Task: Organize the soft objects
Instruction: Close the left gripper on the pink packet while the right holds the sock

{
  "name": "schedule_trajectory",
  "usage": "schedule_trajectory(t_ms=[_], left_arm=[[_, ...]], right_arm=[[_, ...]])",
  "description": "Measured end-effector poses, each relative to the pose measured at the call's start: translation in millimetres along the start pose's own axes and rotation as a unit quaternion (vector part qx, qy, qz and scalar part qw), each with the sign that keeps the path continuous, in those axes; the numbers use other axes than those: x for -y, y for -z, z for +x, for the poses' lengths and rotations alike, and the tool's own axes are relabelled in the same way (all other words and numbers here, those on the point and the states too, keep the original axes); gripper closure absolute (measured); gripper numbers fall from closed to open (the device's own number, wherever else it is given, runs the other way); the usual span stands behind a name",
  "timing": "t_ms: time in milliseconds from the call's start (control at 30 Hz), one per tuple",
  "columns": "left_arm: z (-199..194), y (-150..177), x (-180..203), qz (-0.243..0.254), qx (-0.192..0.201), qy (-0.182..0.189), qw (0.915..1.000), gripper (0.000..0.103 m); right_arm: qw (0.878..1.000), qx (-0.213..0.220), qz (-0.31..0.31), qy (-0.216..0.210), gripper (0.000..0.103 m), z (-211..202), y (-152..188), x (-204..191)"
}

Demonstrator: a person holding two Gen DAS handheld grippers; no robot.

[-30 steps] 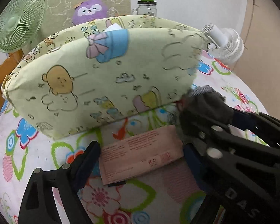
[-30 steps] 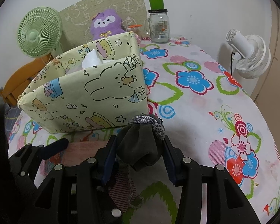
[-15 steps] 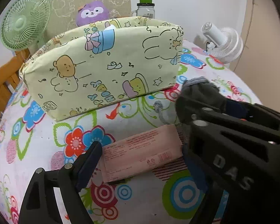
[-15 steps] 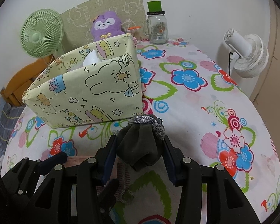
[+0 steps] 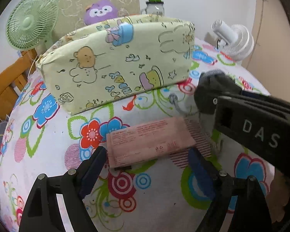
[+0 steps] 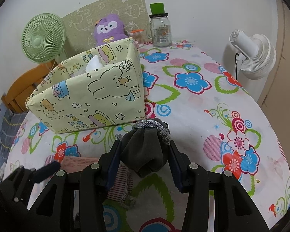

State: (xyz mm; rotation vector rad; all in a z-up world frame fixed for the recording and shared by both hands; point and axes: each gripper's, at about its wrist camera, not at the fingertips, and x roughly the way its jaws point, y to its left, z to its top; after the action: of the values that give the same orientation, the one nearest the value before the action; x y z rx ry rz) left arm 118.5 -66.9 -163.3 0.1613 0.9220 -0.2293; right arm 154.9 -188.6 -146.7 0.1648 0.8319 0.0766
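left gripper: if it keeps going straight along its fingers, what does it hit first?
Most likely the pink packet, lying flat on the floral tablecloth between the open left gripper fingers. The patterned box sits farther along. Depth is unclear through the fisheye.

Yellow cartoon-print box (image 6: 87, 98) stood across the bench's (image 6: 212, 116) left half, blocking passage toward the far-left corner. Green fan (image 6: 43, 37), purple plush (image 6: 108, 29) and glass jar (image 6: 160, 29) lined the far edge. White fan (image 6: 255, 56) stood off the right edge. Right half of the bench lay open. Pink packet (image 5: 148, 141) lay flat near the front edge, between box and left gripper (image 5: 147, 160).
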Motion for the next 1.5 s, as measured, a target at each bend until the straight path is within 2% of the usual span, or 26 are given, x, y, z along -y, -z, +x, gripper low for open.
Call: schedule_trajectory(t_ms=[600,767,967,1100,1300,1400,1500], left_arm=[[27,-34,-4,-0.011,0.004,0.008,0.9999,0.014],[30,-39,-10,-0.019,0.004,0.016,0.9997,0.018],[33,-46,-5,0.007,0.014,0.007,0.9998,0.017],[36,-52,0,0.03,0.02,-0.002,0.9994,0.013],[44,-59,-3,0.03,0.005,0.014,0.9994,0.012],[44,-59,-7,0.017,-0.005,0.039,0.9991,0.021],[43,-58,-5,0.015,-0.004,0.041,0.999,0.027]], right_arm=[[1.0,-0.008,-0.001,0.01,0.053,9,-3,0],[1.0,-0.012,-0.003,0.012,0.053,13,-4,-1],[1.0,-0.015,-0.002,0.014,0.053,16,-7,-3],[1.0,-0.017,0.0,0.013,0.053,19,-9,-3],[1.0,-0.022,0.003,0.011,0.053,24,-12,-3],[1.0,-0.023,0.008,0.007,0.053,26,-13,-1],[1.0,-0.024,0.008,0.005,0.053,26,-13,-1]])
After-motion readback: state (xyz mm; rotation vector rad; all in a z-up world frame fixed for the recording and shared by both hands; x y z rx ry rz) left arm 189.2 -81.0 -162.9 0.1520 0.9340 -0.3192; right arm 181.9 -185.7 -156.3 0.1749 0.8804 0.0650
